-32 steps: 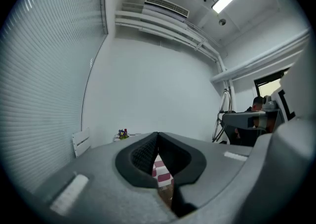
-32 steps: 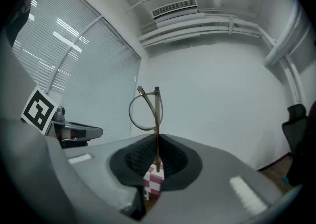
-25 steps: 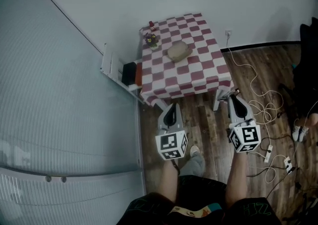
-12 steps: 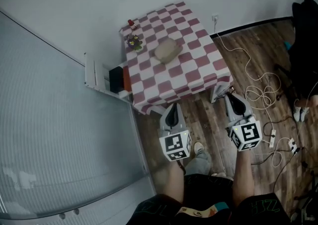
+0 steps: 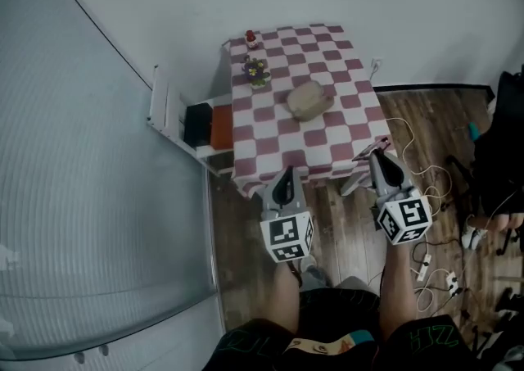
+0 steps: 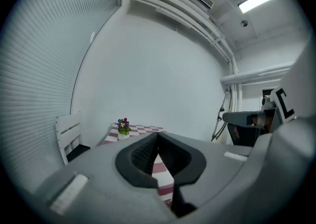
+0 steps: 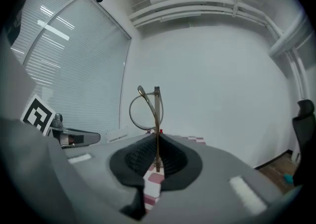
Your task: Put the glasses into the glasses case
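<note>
Glasses (image 7: 147, 111) are standing upright in R gripper (image 7: 157, 151), folded. The jaws are clamping onto the thin frame, and one round lens is rising above the pads, w/ the temple running down between them. In head view, R gripper is hanging just off the near right corner of the table (image 5: 270, 152), w/ its marker cube nearer the person.

Case (image 5: 309, 100), beige & rounded, is lying near the middle of the checked red-and-white cloth, well apart from both grippers. Whether it is lying open or shut cannot be told at this size.

L gripper (image 6: 157, 144) is carrying nothing: its jaws are meeting at the tips, w/ only cloth showing past them. In head view it is pointing at the table's near edge, left of R gripper, approx. level w/ it.

Flower pot (image 5: 256, 72) is sitting toward the far left of the table, beyond the case. A small red item (image 5: 250, 37) is sitting at the far left corner, behind the pot.

Left of the table, a white shelf (image 5: 168, 103) is holding a black box (image 5: 196, 124) & an orange box (image 5: 222, 127) side by side. Cables (image 5: 426, 189) are trailing over the wood floor (image 5: 344, 226) on the right. The person is standing at the near side, forearms reaching fwd.
</note>
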A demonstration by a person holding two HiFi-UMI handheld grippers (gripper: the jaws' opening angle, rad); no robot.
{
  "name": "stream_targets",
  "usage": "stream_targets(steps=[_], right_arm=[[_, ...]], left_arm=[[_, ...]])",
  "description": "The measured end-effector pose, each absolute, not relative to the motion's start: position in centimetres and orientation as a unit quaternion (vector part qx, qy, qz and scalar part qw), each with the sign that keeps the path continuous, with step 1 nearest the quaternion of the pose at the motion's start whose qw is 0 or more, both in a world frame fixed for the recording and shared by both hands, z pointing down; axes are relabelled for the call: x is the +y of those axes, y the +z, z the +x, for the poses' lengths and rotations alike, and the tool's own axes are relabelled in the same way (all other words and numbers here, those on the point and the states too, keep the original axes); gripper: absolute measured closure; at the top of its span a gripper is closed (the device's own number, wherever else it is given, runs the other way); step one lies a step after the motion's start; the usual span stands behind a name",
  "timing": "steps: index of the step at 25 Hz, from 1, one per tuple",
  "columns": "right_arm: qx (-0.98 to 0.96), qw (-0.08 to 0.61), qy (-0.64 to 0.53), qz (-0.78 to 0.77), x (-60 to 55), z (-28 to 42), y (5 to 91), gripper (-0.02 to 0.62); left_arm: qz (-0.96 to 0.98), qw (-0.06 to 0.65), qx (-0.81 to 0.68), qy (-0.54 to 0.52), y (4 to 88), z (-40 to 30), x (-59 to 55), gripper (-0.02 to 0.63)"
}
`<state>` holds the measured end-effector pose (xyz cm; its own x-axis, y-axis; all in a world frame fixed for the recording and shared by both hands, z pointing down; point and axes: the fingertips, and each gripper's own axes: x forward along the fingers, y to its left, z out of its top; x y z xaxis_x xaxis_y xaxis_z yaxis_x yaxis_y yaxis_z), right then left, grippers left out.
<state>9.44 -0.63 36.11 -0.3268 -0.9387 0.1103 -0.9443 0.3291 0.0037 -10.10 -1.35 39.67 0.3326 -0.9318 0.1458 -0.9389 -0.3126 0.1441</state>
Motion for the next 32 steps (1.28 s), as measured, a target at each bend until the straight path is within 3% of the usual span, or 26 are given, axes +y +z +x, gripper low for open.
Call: stream_targets(steps=[13, 26, 32], right_arm=[[-0.834, -0.022, 0.014, 0.551, -5.5, 6.1, 31.1, 0.578], [-0.81, -0.019, -0.001, 0.586, -6.1, 11.6, 29.9, 0.578], [-0.834, -0.03, 0.024, 0.551, -7.8, 9.6, 32.0, 0.578]], left_arm=[[0.799, 0.059, -0.598, 0.003, 35.8, -15.0, -4.7, 0.598], [0.825, 0.043, -0.563, -0.009, 35.0, -10.5, -6.9, 0.598], [0.827, 0.066, -0.558, 0.005, 36.6, -10.6, -8.3, 0.598]])
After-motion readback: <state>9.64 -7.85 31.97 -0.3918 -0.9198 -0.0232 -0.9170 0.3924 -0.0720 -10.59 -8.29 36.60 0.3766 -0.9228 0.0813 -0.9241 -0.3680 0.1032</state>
